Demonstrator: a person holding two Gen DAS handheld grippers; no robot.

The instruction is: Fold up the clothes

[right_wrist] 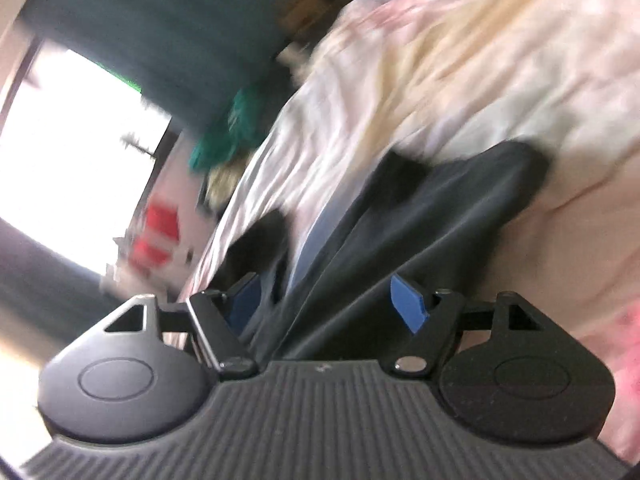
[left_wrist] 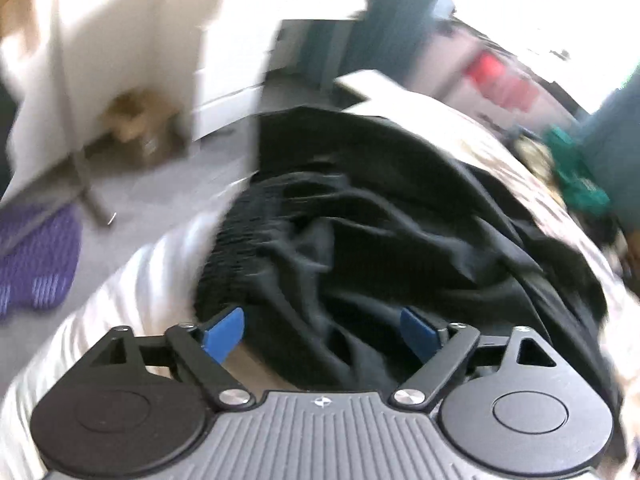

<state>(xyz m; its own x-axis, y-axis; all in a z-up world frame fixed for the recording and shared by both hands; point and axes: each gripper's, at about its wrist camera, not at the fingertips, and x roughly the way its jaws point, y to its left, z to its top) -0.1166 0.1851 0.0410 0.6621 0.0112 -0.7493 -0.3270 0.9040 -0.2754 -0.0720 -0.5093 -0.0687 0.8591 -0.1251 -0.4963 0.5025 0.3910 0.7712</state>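
Observation:
A black garment (left_wrist: 380, 208) lies rumpled on a bed with a pale patterned cover (left_wrist: 132, 288); its gathered waistband faces left in the left wrist view. My left gripper (left_wrist: 322, 334) is open, its blue pads wide apart just above the near folds of the garment. In the right wrist view the same black garment (right_wrist: 420, 232) stretches away between the blue pads of my right gripper (right_wrist: 332, 300), which is open. Cloth lies between the jaws, but they do not pinch it. Both views are motion-blurred.
The bed cover (right_wrist: 460, 80) fills the right of the right wrist view. A green item (right_wrist: 228, 136) lies at the bed's far edge, near a dark curtain (right_wrist: 160, 32) and bright window. A white table (left_wrist: 120, 60), cardboard box (left_wrist: 136, 124) and purple mat (left_wrist: 36, 256) stand on the floor left.

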